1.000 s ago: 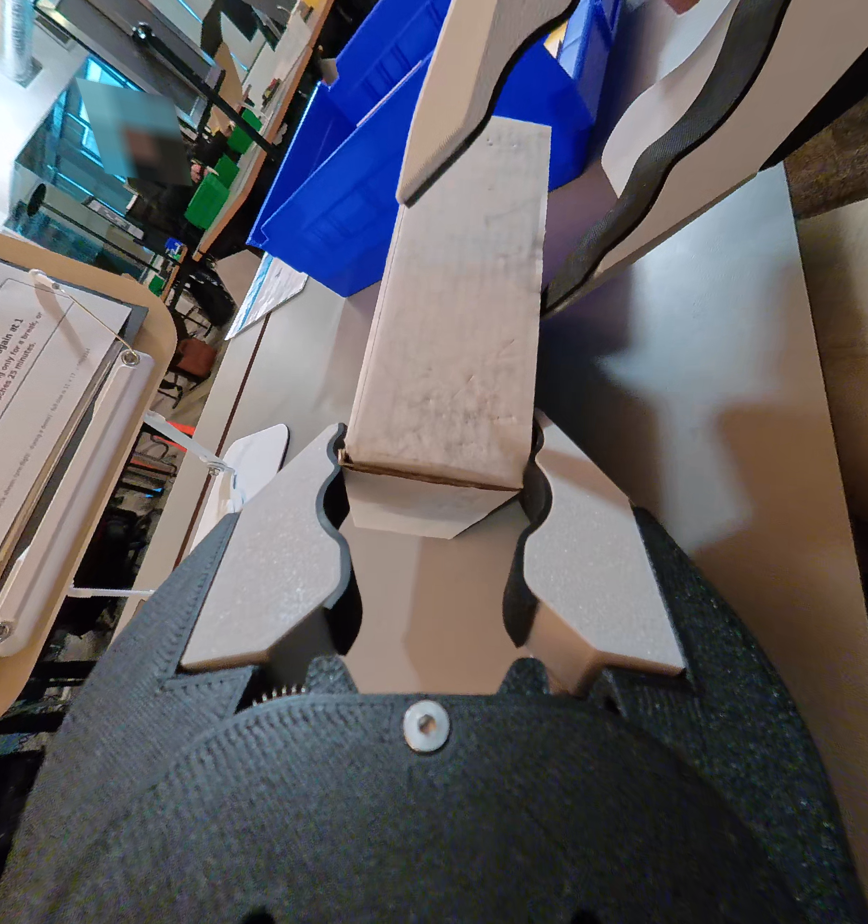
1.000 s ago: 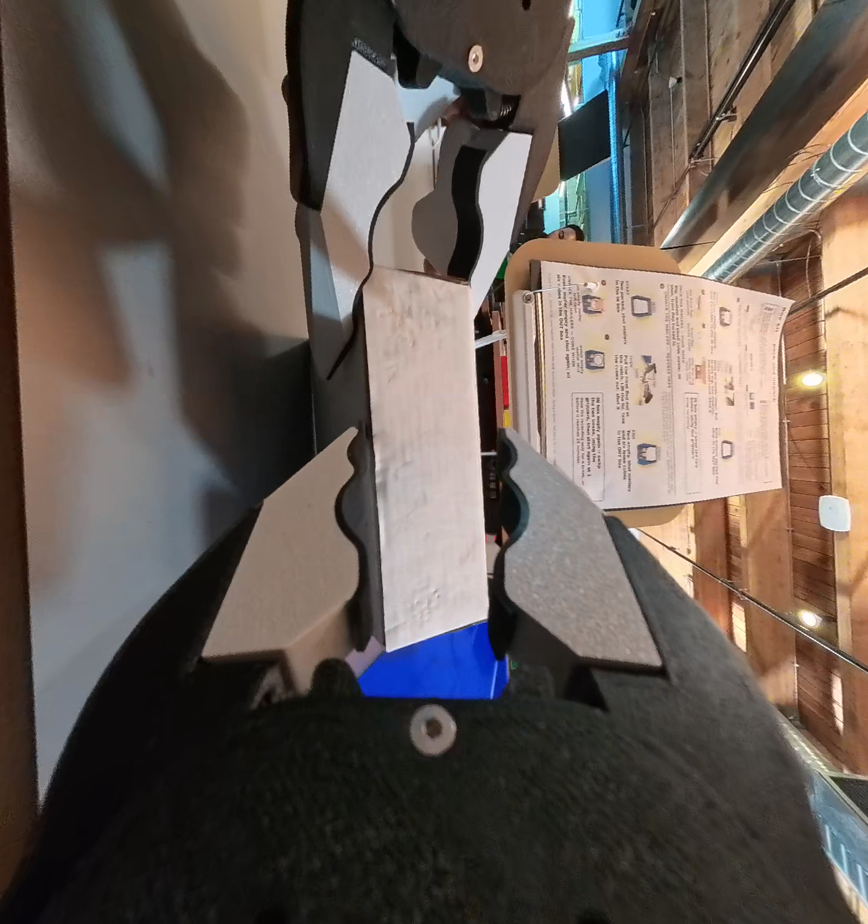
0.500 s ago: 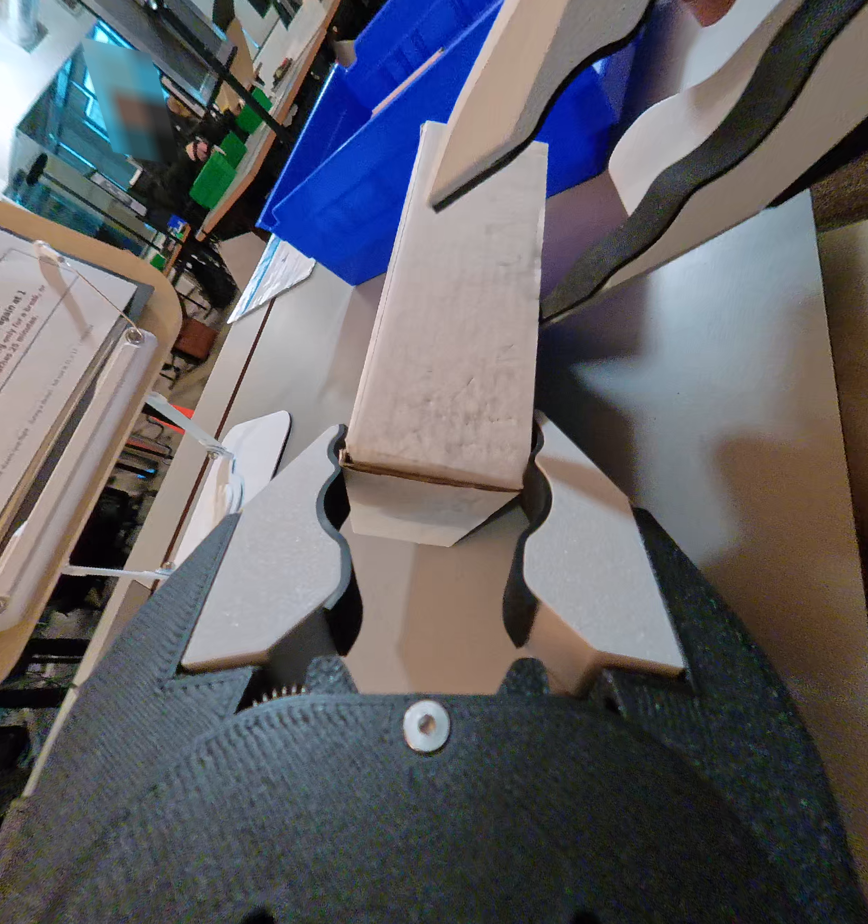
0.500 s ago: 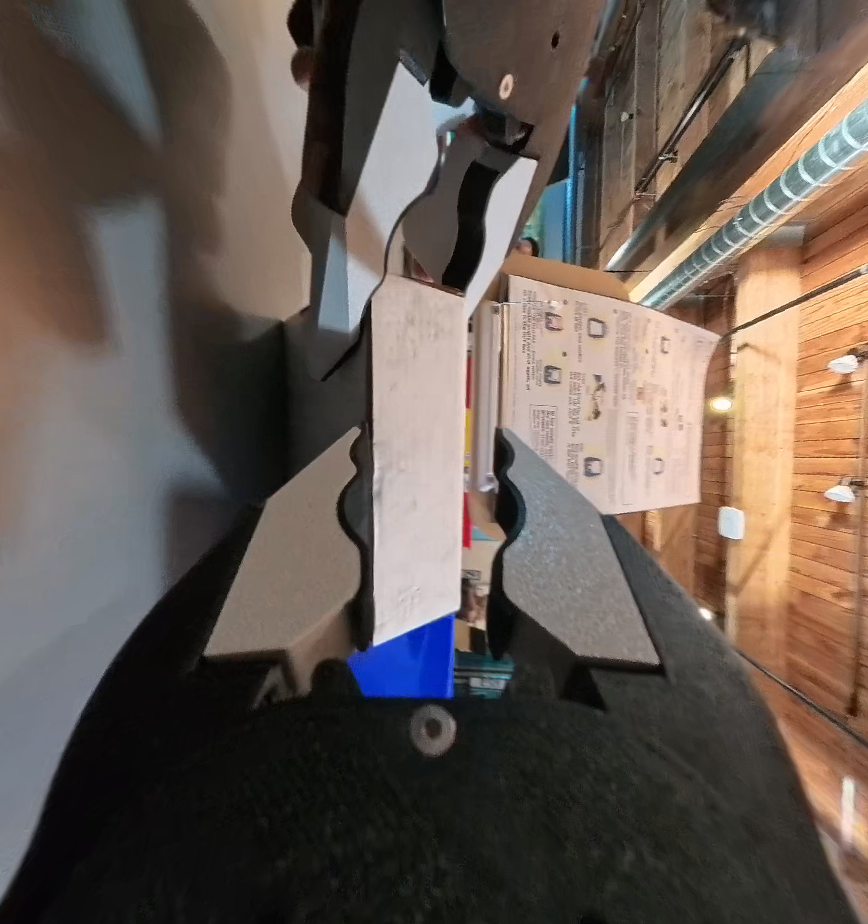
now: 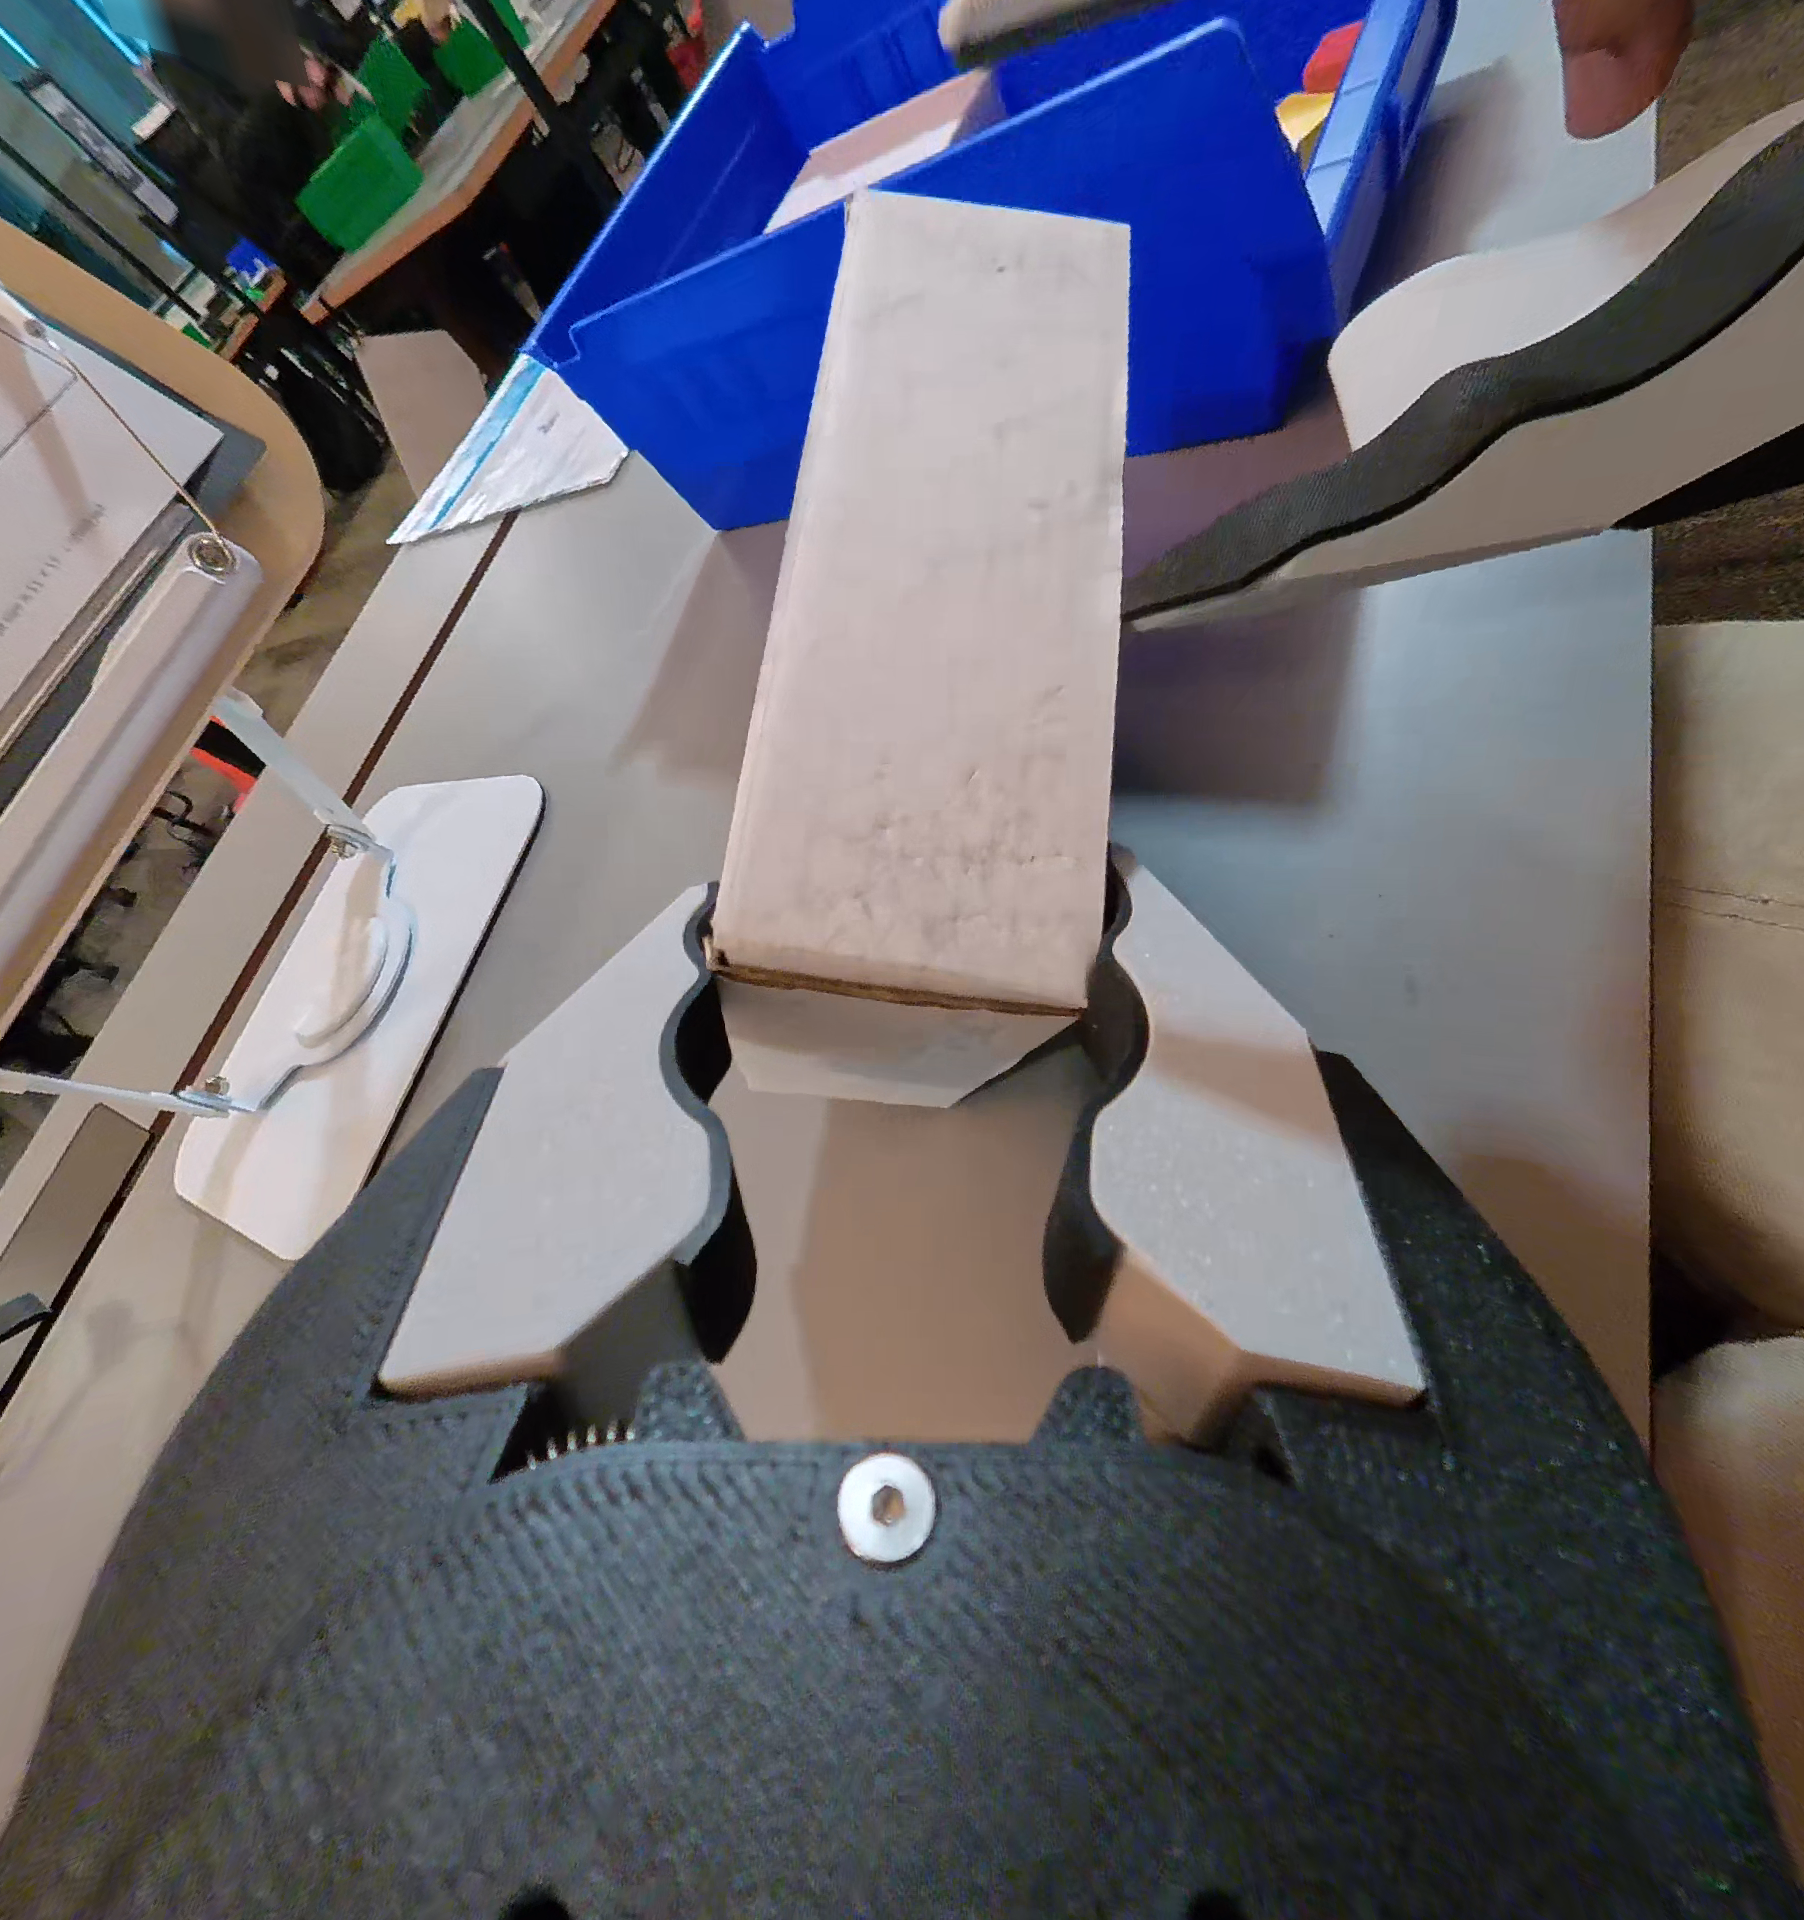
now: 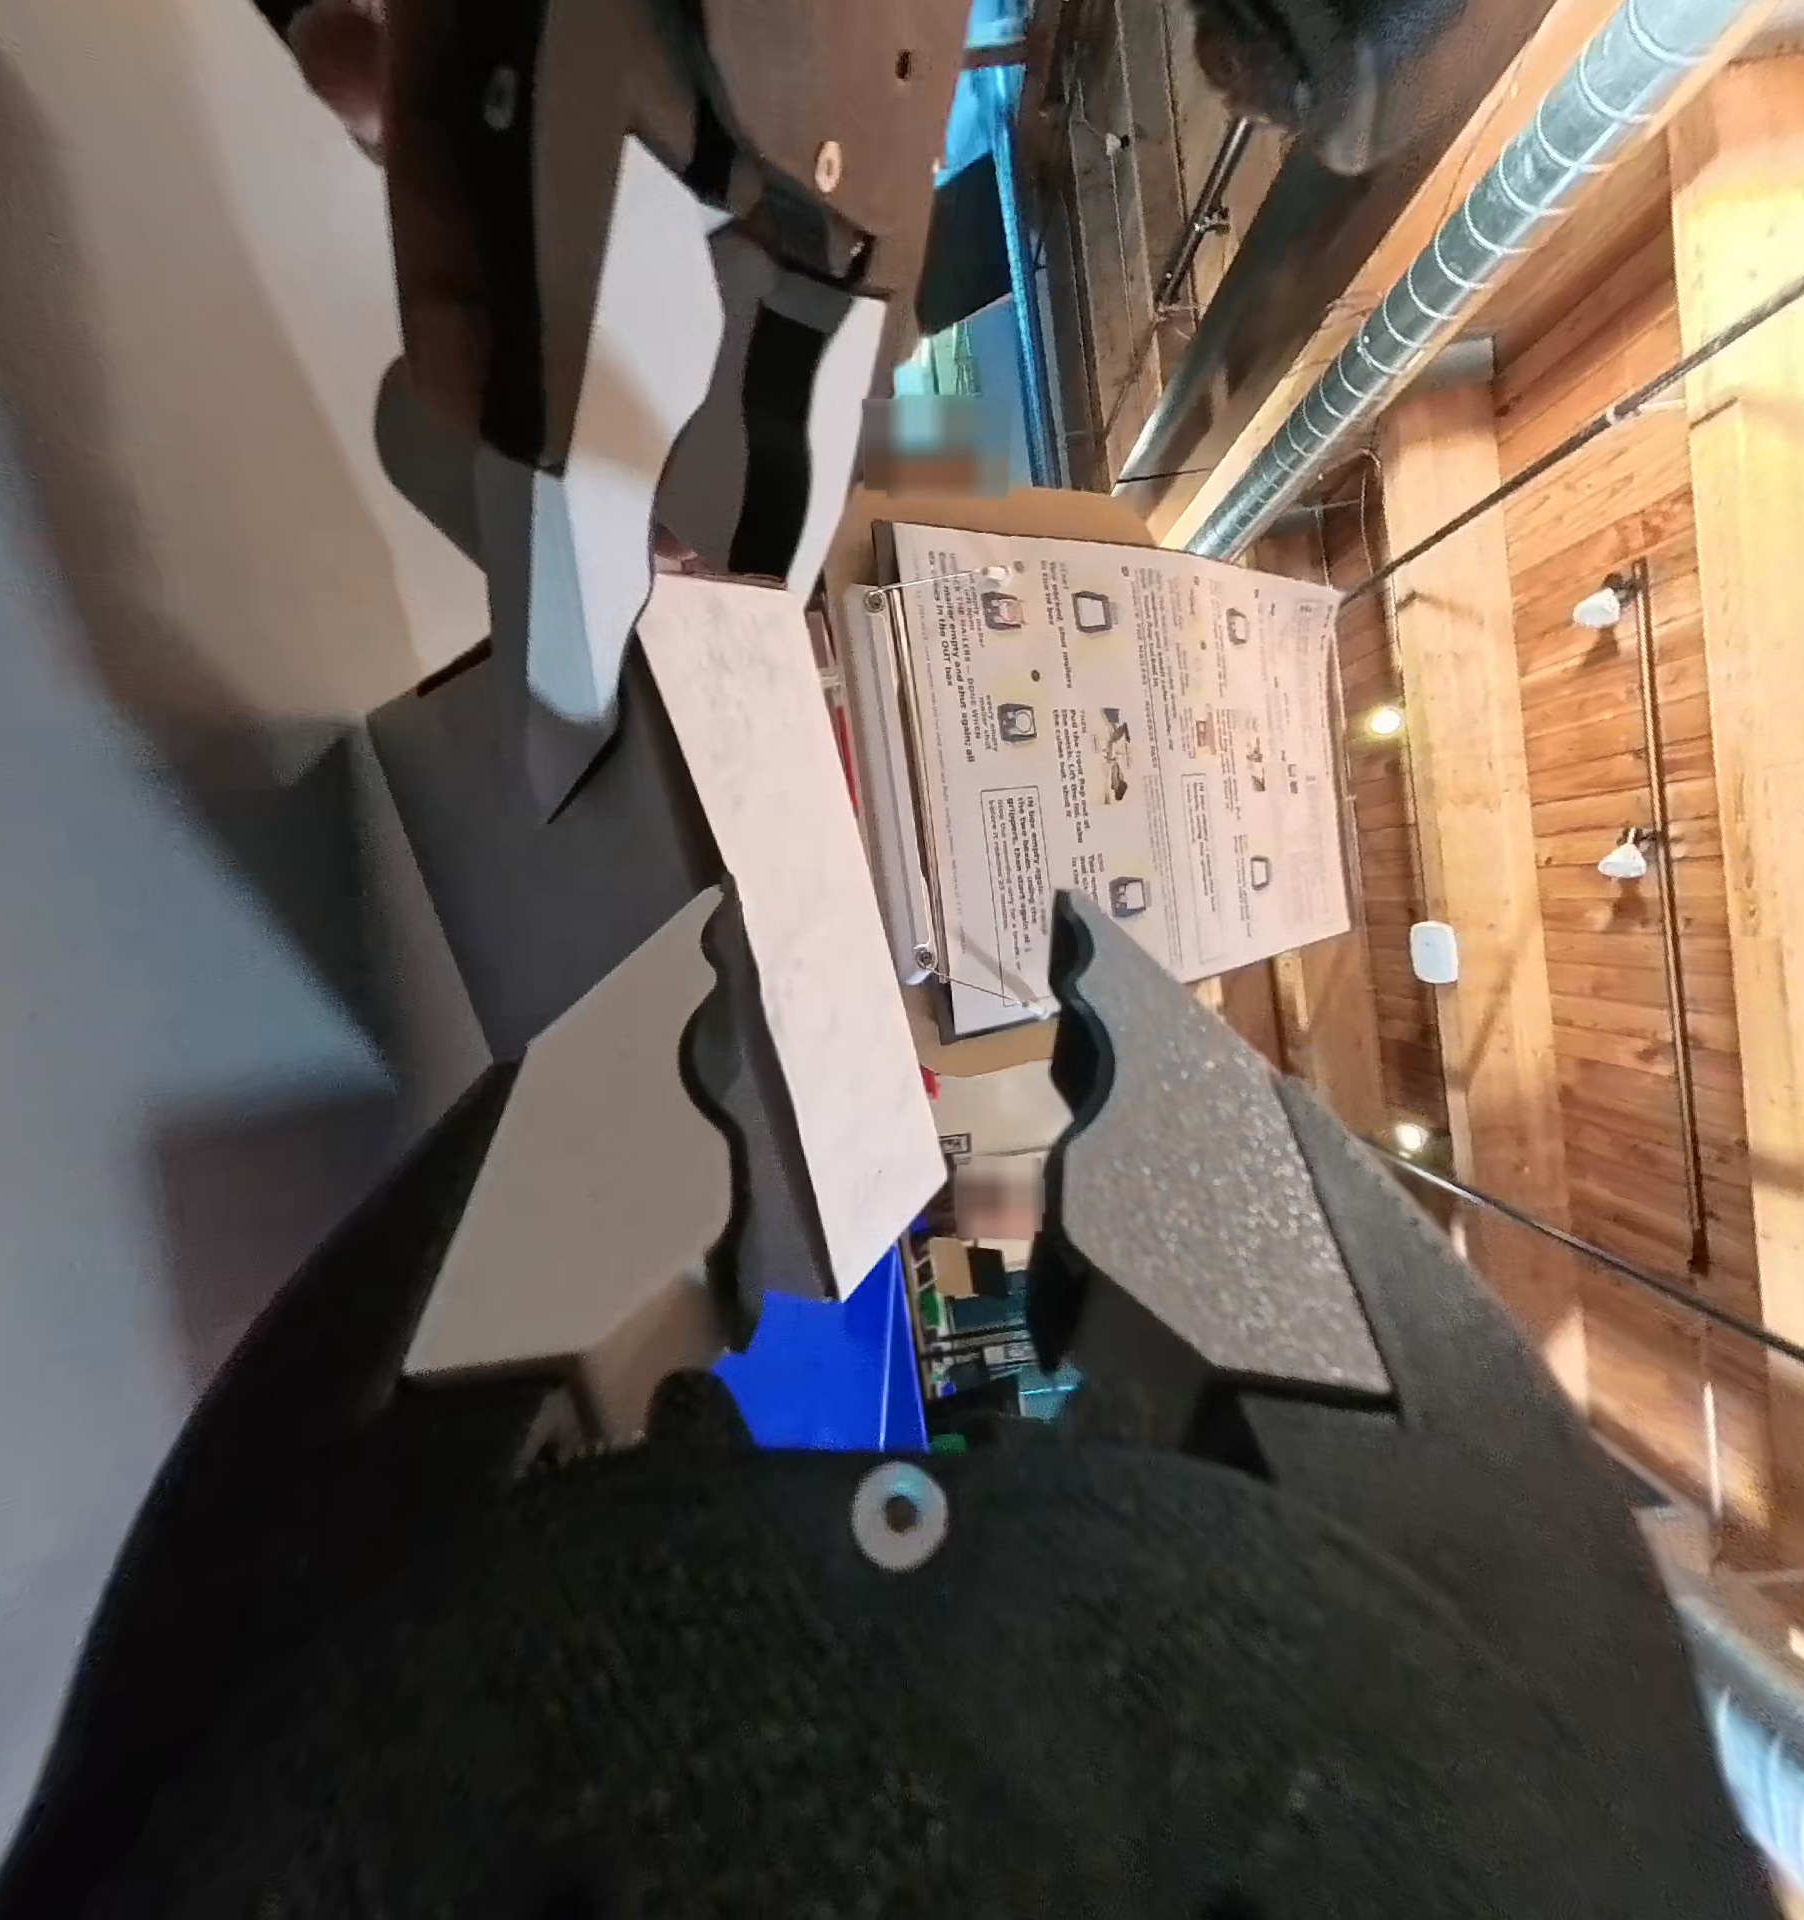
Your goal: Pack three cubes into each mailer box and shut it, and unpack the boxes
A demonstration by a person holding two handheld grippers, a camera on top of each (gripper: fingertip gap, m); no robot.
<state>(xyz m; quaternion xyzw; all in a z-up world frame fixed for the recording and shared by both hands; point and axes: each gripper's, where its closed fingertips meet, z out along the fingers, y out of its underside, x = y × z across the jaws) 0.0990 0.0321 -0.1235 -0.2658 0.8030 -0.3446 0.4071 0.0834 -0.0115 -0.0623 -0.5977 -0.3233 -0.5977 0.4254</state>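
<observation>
A closed white mailer box (image 5: 939,623) is held above the grey table (image 5: 1397,935). My left gripper (image 5: 908,914) is shut on its near end, and the box runs away from it toward the blue bins. In the right wrist view the box (image 6: 804,914) lies against the left finger of my right gripper (image 6: 893,914), with a clear gap to the other finger, so that gripper is open. My left gripper (image 6: 680,623) shows at the box's far end there. One right-gripper finger (image 5: 1500,416) shows beside the box in the left wrist view.
Blue bins (image 5: 981,343) stand at the back of the table; one holds coloured cubes (image 5: 1313,83). An instruction board (image 5: 46,520) on a white stand base (image 5: 358,987) is at the left. A hand (image 5: 1604,62) shows at the top right.
My right gripper has opened and let go of the box's far end, drawing away from it. My left gripper keeps its hold on the near end.
</observation>
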